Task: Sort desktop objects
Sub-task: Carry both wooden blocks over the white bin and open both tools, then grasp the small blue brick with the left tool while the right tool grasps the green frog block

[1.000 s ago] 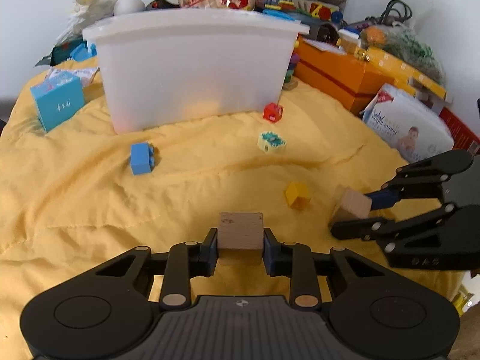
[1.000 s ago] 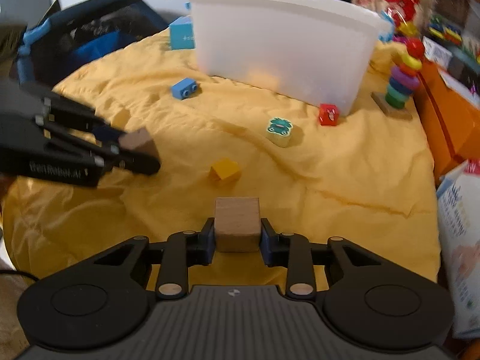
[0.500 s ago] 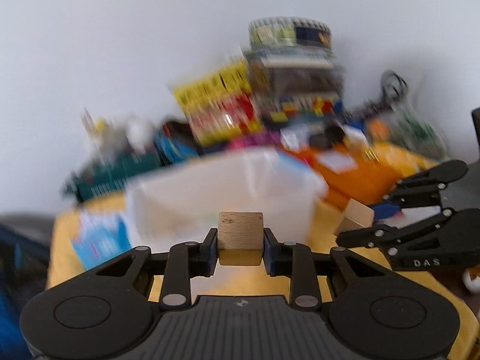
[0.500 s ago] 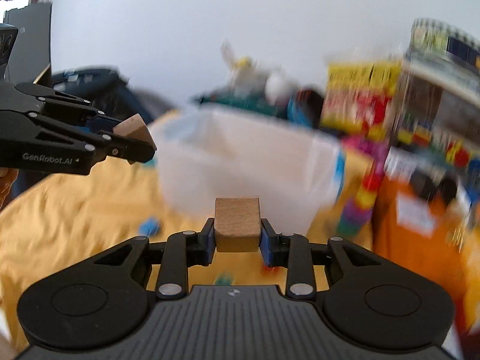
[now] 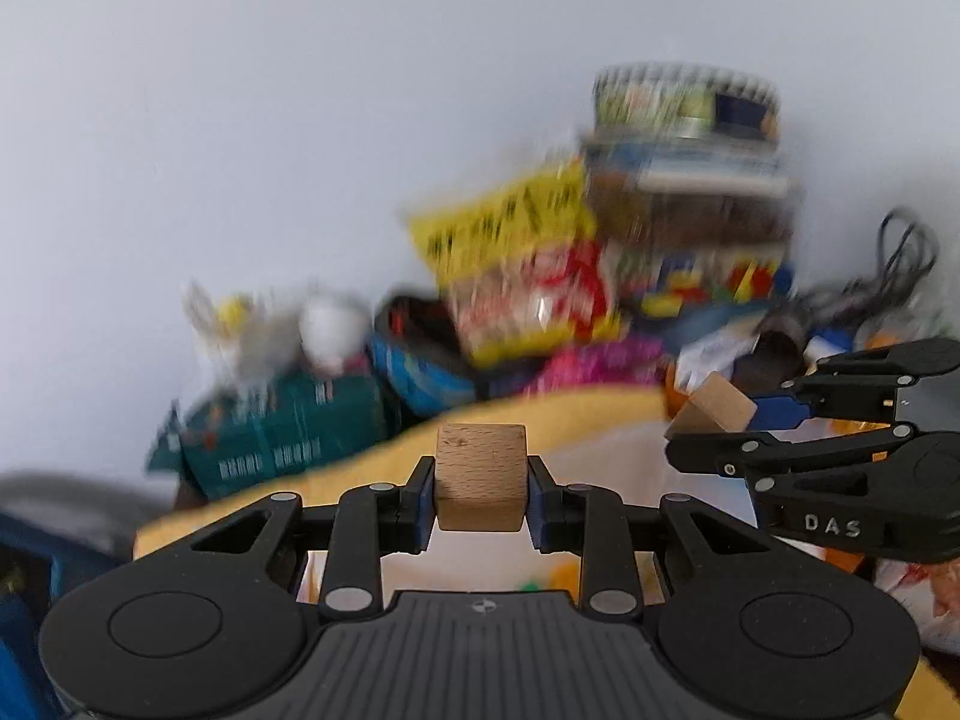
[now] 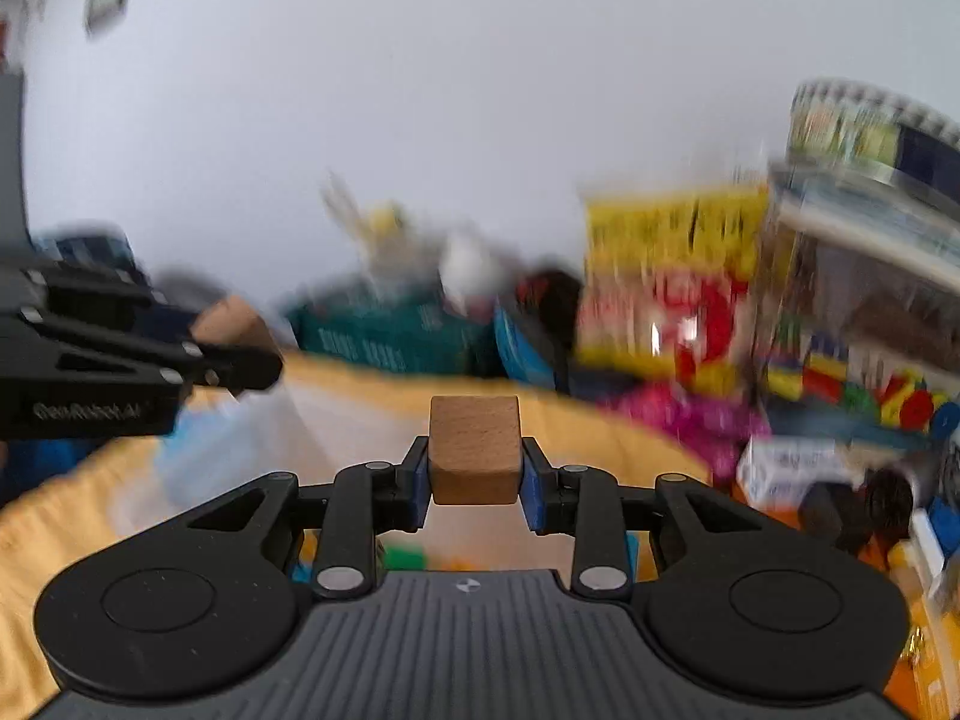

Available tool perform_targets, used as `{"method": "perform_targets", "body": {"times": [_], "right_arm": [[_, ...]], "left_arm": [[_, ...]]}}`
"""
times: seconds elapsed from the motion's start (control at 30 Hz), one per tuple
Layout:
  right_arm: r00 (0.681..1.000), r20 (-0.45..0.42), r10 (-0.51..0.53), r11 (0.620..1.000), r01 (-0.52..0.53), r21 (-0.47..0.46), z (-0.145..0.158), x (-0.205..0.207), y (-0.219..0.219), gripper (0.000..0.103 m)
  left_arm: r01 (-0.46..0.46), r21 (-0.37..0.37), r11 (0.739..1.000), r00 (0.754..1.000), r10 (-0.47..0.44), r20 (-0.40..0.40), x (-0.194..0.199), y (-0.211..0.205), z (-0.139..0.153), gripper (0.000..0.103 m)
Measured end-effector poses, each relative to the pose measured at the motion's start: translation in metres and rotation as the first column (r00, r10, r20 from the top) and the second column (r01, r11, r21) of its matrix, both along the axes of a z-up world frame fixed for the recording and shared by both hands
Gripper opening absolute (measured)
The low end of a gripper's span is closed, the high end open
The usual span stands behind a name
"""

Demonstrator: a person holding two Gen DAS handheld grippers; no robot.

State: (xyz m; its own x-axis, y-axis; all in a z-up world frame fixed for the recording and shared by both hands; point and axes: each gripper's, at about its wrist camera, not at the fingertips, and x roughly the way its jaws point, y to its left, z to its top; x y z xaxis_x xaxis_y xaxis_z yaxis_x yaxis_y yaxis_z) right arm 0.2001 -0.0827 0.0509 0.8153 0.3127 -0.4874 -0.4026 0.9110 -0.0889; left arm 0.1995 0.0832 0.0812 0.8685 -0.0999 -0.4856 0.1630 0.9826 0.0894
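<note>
Change: both claws now up near the bin rim versus the low view a second ago; loose blocks on the yellow cloth gone from sight, views tilted toward the wall, background blurred.
Left claw (image 5: pixel 481 495): closed on a wooden cube (image 5: pixel 480 477), blue pads tight on its two sides, cube upright and square to the camera.
Right claw (image 6: pixel 475 477): closed on a second wooden cube (image 6: pixel 475 449), same pinch, pads touching both sides.
Cross view: right claw (image 5: pixel 699 420) shows at the right edge of the left view with its cube (image 5: pixel 717 411) tilted; left claw (image 6: pixel 249 348) shows at the left edge of the right view, its cube (image 6: pixel 231 324) also tilted.
White bin (image 5: pixel 606 450): just under and ahead of both claws, blurred; coloured bits inside, cannot tell what.
Yellow cloth (image 6: pixel 48 516): covers the counter, seen at its left edge and behind the bin.
Back edge clutter: green box (image 5: pixel 282 438), yellow-red bag (image 5: pixel 528 276), round tin (image 5: pixel 684 102) on a clear box stack, cables (image 5: pixel 900 264) at far right corner.
</note>
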Motion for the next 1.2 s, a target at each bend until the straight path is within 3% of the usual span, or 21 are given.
{"method": "perform_targets", "body": {"times": [0.07, 0.17, 0.2, 0.3, 0.47, 0.53, 0.6, 0.67, 0.8, 0.93, 1.07, 1.2], "right_arm": [[0.999, -0.047, 0.002, 1.0, -0.001, 0.009, -0.015, 0.007, 0.002, 0.033], [0.997, -0.08, 0.01, 1.0, -0.009, 0.008, -0.026, 0.009, 0.003, 0.034], [0.997, -0.078, 0.012, 1.0, -0.013, -0.006, -0.027, 0.009, 0.003, 0.034], [0.998, -0.061, 0.019, 1.0, -0.02, -0.022, -0.023, 0.002, 0.001, 0.038], [0.999, -0.019, 0.043, 0.999, -0.043, 0.01, -0.006, -0.018, -0.009, 0.042], [0.999, 0.005, 0.054, 0.998, -0.054, 0.012, -0.002, -0.026, -0.012, 0.048], [0.997, 0.023, 0.068, 0.998, -0.068, 0.014, -0.002, -0.042, -0.018, 0.048], [0.998, 0.022, 0.065, 0.998, -0.065, 0.017, -0.006, -0.054, -0.023, 0.048], [0.998, 0.019, 0.063, 0.997, -0.063, 0.038, -0.028, -0.087, -0.032, 0.048], [0.994, -0.095, 0.061, 0.998, -0.06, 0.012, -0.065, -0.114, -0.029, 0.047], [0.978, -0.201, 0.056, 0.998, -0.052, 0.025, -0.09, -0.129, -0.027, 0.046], [0.975, -0.217, 0.053, 0.998, -0.055, -0.004, -0.096, -0.136, -0.026, 0.046]], "left_arm": [[-0.002, 0.021, 1.0, 0.998, 0.004, -0.063, 0.011, -0.003, -0.02, 0.033], [-0.019, 0.025, 1.0, 0.995, 0.022, -0.096, 0.013, -0.002, -0.036, 0.035], [-0.027, 0.022, 0.999, 0.995, 0.029, -0.1, 0.013, -0.003, -0.038, 0.041], [-0.027, -0.004, 1.0, 0.997, 0.027, -0.075, 0.002, 0.001, -0.032, 0.047], [-0.024, 0.017, 1.0, 1.0, 0.024, -0.004, -0.026, 0.003, -0.011, 0.056], [-0.019, -0.027, 0.999, 1.0, 0.02, 0.017, -0.049, 0.006, -0.008, 0.058], [-0.011, -0.097, 0.995, 1.0, 0.011, 0.003, -0.073, 0.008, -0.011, 0.059], [0.009, -0.118, 0.993, 1.0, -0.011, -0.018, -0.092, 0.008, -0.022, 0.059], [0.037, -0.019, 0.999, 0.994, -0.039, -0.105, -0.122, -0.006, -0.069, 0.059], [0.043, 0.059, 0.997, 0.979, -0.03, -0.204, -0.128, -0.016, -0.115, 0.057], [0.045, 0.097, 0.994, 0.976, -0.023, -0.219, -0.119, -0.017, -0.138, 0.053], [0.041, 0.119, 0.992, 0.965, -0.008, -0.263, -0.104, -0.016, -0.157, 0.042]]}}
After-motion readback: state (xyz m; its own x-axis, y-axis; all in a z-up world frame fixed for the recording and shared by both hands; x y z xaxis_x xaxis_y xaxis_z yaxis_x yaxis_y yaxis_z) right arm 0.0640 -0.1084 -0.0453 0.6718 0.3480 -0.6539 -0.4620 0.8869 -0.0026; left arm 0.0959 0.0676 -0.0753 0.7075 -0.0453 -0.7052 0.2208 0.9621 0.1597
